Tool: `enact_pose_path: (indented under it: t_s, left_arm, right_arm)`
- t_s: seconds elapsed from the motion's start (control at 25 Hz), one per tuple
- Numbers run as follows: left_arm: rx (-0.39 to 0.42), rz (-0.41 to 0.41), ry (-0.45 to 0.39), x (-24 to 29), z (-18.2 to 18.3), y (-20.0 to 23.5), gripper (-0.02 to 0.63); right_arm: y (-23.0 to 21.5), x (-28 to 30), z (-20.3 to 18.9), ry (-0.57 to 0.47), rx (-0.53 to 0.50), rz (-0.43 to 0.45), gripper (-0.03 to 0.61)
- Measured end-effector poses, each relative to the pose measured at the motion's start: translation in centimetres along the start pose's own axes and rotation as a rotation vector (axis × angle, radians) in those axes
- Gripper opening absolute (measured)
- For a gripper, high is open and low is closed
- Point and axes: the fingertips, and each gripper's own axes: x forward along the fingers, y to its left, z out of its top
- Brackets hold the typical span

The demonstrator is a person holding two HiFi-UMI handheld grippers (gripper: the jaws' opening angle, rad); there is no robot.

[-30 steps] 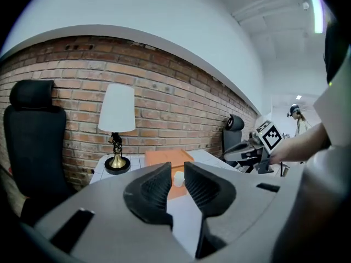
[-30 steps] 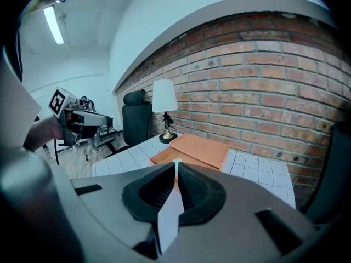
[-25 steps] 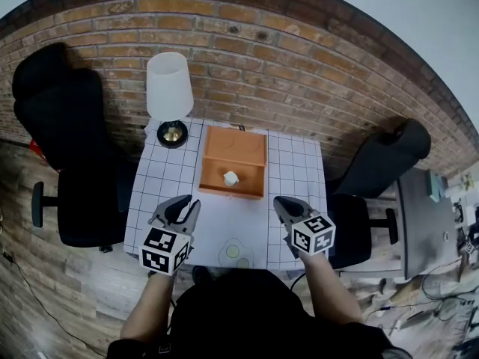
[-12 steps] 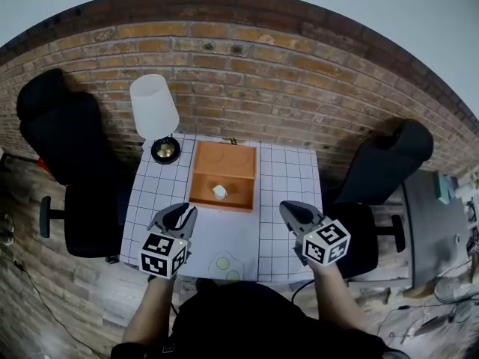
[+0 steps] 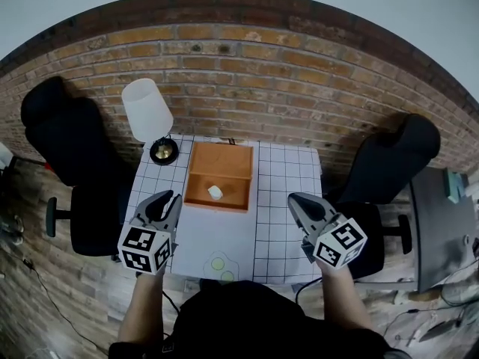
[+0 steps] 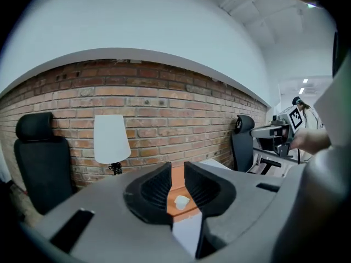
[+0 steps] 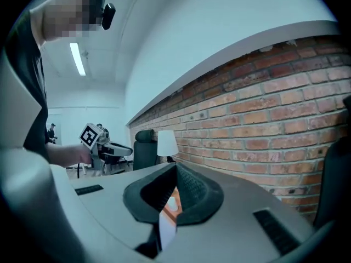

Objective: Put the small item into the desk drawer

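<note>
Head view: small item sits inside the orange drawer, near its front wall. The drawer is an open-topped rectangular box with a smooth matte finish, and it rests on the white grid-patterned surface. I'd call the placement done. Left claw and right claw hang over the near edge, well apart from the drawer. White cone-shade lamp stands at the back left, with a rough brick wall behind.

Left gripper view: the jaws stand a narrow slit apart with nothing in them. The item shows through the gap as a white, rounded, lumpy thing.

Right gripper view: the jaws are together and empty.

Handling, my guess: it's light and won't resist a grip, but being small and rounded it may roll or squirt out. I can't tell if it's soft or hard. If a regrip is needed, I'd come straight down and pinch gently across its widest middle.
</note>
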Motion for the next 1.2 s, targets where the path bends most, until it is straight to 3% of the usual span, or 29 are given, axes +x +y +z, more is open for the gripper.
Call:
enact_pose_path:
  t_s: [0.16,0.48,1.2]
  left_arm:
    - [0.021,0.028,-0.022,-0.4,1.5,-0.3,0.078]
    - [-0.01,0.061,-0.033,0.5,1.5,0.0,0.078]
    - [-0.003,0.045,-0.056,1.6,2.4,-1.7,0.078]
  right_arm:
    - [-1.2,-1.3,1.8,-0.073,-0.009,-0.024,0.003]
    - [-4.3,-2.3,1.2,-0.081,0.011,-0.082,0.003]
    - [-4.1,-2.4,3.3,-0.144,-0.015,-0.083,0.003]
